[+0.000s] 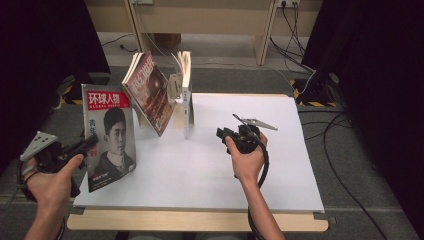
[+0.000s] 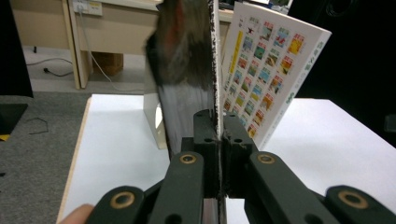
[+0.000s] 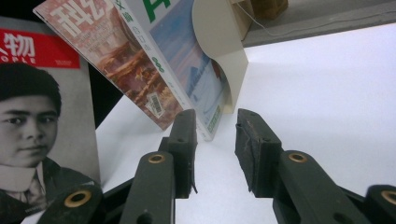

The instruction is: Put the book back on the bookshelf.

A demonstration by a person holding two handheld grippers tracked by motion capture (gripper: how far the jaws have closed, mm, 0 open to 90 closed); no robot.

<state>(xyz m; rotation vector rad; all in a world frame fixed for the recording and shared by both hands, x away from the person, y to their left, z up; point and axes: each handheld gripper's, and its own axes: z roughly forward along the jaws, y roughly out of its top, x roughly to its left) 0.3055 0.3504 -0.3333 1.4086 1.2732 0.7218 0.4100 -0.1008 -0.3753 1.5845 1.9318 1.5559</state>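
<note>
A white sheet [image 1: 210,165] covers the table [image 1: 200,221]. At its far edge a red-brown magazine [image 1: 150,92] leans against a cream bookend [image 1: 175,86], with a thick white book [image 1: 186,95] upright just beside it. Beyond lie grey carpet [image 1: 240,80] and black cables [image 1: 345,150].

Magazine [image 1: 110,137] with red masthead and portrait cover, held upright at the desk's [image 1: 210,175] nine o'clock edge.

A white-topped table [image 1: 280,170] carries a bookend [image 1: 175,86] (cream) and leaning magazines [image 1: 152,95].
</note>
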